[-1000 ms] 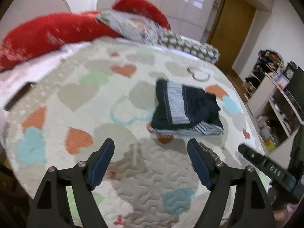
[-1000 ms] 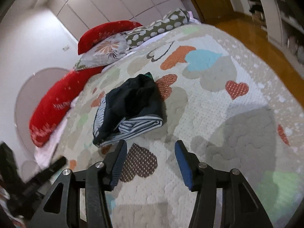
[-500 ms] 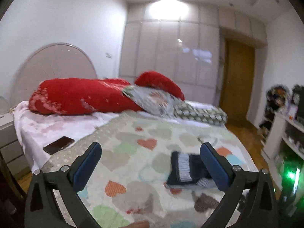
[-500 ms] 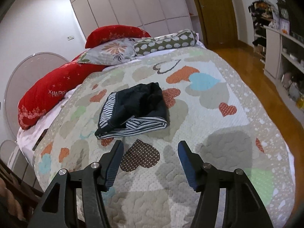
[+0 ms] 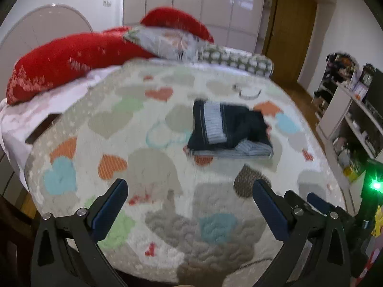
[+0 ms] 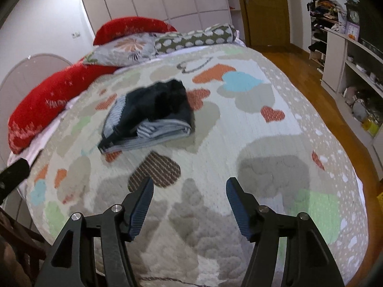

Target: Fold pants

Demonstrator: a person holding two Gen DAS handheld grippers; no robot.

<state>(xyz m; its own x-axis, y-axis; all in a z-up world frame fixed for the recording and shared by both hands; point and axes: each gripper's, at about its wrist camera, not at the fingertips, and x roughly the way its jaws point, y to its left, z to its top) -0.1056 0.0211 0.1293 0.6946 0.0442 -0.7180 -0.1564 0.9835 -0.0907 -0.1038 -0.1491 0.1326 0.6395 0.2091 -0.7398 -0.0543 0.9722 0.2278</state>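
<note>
The pants (image 5: 229, 129) lie folded in a compact dark bundle with striped grey-white parts on the heart-patterned bed quilt (image 5: 153, 167). They also show in the right wrist view (image 6: 150, 117). My left gripper (image 5: 190, 205) is open and empty, held over the near end of the bed, well short of the pants. My right gripper (image 6: 190, 201) is open and empty, also over the near end, apart from the pants. The right gripper's fingers (image 5: 318, 203) show at the lower right of the left wrist view.
Red pillows (image 5: 67, 59), a floral pillow (image 6: 126, 50) and a spotted pillow (image 6: 198, 38) lie at the head of the bed. A dark flat object (image 5: 40, 129) lies at the bed's left side. White shelves (image 6: 354, 59) stand across the wooden floor (image 6: 296, 64).
Both cameras have tilted: the left wrist view swung up to the room and back down to the bed. The pants lie unmoved. Both grippers stay open.
</note>
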